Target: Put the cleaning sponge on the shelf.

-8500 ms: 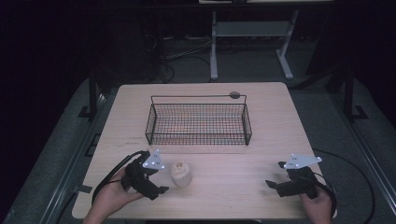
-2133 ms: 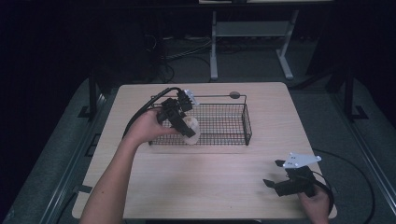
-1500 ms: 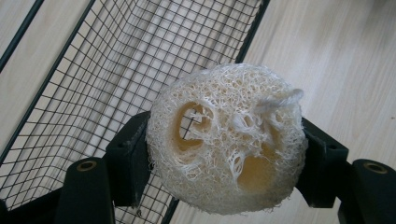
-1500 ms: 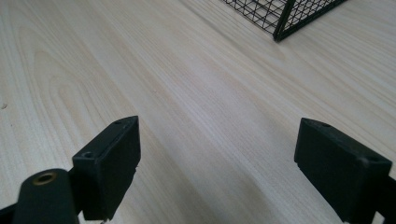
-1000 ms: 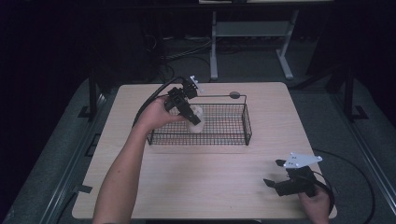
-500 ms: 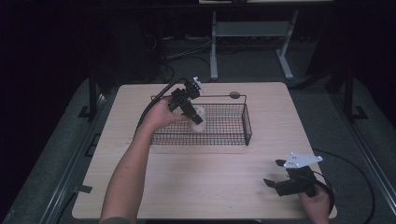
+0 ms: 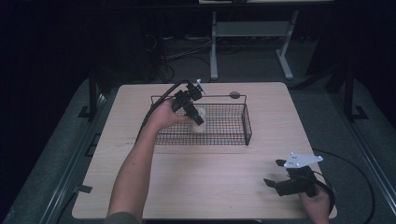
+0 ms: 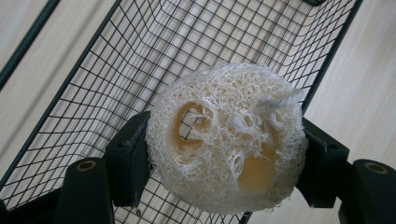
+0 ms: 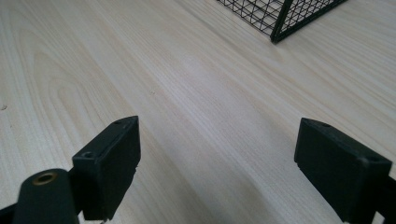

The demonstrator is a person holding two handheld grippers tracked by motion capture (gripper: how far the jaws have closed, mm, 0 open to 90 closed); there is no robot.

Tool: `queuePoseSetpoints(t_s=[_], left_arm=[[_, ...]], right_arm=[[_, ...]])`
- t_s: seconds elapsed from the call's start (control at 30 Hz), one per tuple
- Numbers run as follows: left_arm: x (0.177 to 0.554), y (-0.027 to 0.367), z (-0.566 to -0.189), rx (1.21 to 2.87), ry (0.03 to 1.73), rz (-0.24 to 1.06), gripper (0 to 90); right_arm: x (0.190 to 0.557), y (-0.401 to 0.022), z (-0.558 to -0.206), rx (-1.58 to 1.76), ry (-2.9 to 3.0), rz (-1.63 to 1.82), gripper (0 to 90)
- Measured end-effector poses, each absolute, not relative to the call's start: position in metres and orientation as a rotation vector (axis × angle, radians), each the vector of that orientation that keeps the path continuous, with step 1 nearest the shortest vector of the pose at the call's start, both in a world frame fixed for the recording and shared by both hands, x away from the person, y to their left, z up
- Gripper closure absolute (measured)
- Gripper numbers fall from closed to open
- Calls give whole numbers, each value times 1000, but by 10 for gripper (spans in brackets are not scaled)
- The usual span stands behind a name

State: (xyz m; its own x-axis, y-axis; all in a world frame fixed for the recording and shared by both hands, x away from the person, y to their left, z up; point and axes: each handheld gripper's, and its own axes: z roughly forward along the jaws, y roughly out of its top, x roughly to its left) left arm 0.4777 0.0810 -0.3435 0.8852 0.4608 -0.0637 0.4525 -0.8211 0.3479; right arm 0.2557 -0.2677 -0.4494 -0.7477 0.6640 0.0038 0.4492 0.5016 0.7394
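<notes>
A: Where is the loofah slice?

B: Clamped in the left tool, jaws pressing its opposite edges, held over the left part of the black wire basket. Whether it touches the mesh floor yet is hard to tell.

A: How will it handle?

B: Likely very light, dry and springy; its fibrous web has holes, so gripping across the outer rim suits it.

A: And the other tool?

B: The right tool rests on the tabletop, jaws apart, holding nothing.
</notes>
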Motion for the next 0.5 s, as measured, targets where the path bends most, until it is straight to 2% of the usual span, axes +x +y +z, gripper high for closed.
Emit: queuePoseSetpoints(t_s=[0.5], left_arm=[[486, 69, -366, 2750, 706, 9, 297]], right_arm=[[257, -268, -450, 939, 2471, 1094, 141]])
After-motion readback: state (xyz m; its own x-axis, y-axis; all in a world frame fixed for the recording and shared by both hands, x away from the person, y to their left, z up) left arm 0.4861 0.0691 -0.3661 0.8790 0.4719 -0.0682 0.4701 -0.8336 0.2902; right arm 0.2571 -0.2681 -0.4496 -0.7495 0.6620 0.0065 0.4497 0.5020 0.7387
